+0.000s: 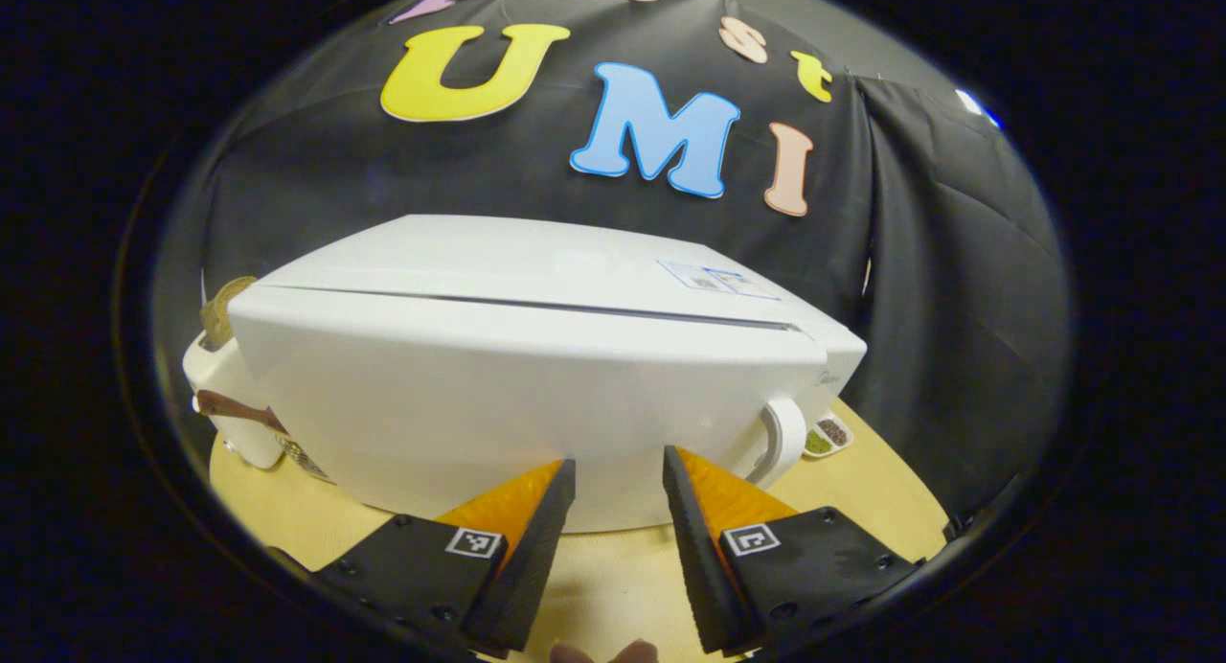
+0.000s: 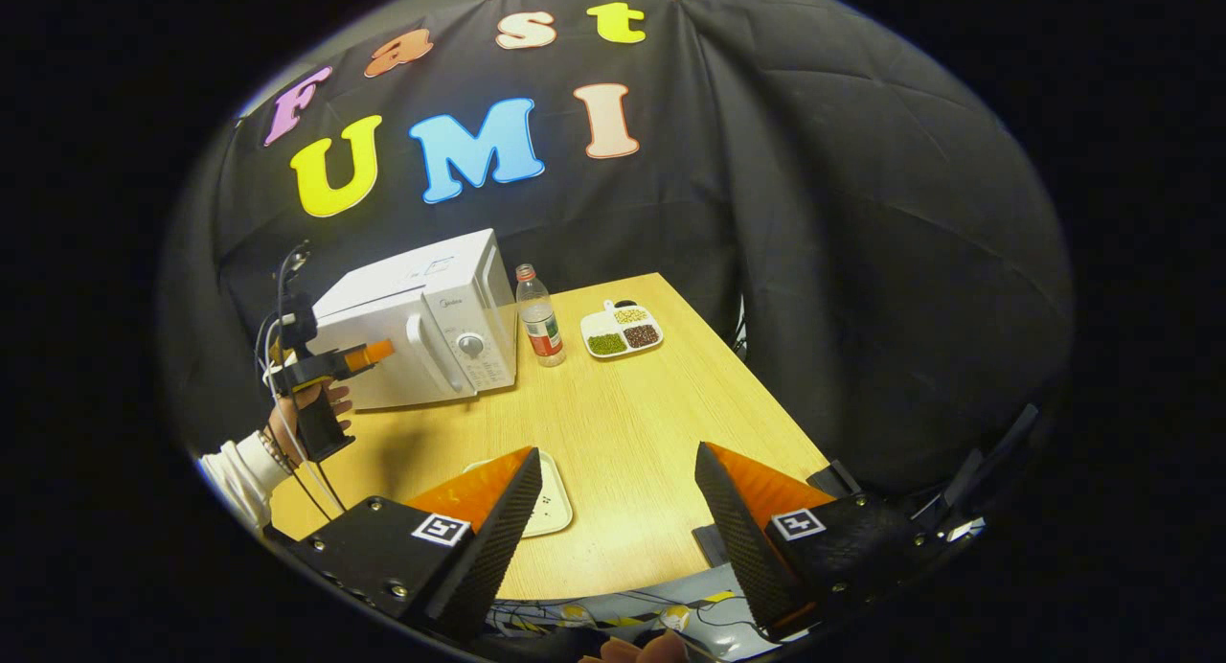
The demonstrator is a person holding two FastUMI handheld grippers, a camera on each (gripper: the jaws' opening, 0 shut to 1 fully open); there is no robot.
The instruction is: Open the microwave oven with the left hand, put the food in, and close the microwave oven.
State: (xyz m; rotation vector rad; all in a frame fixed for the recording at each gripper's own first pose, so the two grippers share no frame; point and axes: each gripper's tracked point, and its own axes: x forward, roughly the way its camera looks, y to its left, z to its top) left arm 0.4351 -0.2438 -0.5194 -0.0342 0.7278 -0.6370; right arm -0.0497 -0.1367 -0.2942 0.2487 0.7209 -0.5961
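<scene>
The white microwave (image 1: 536, 376) looms close in the left gripper view, door closed, its curved handle (image 1: 781, 438) at the right end. My left gripper (image 1: 618, 462) is open, its tips just short of the door's lower front and left of the handle. The right gripper view shows the microwave (image 2: 421, 323) at the table's far left, and a hand holding the left gripper (image 2: 369, 354) against its front. My right gripper (image 2: 613, 457) is open over the table's near edge, holding nothing. A white plate (image 2: 554, 498) lies partly hidden behind its left finger.
A bottle (image 2: 539, 318) stands just right of the microwave, with a divided dish of beans (image 2: 623, 331) beyond it. A white toaster (image 1: 225, 404) with a bread slice (image 1: 222, 308) sits left of the microwave. Black cloth walls enclose the wooden table (image 2: 632, 423).
</scene>
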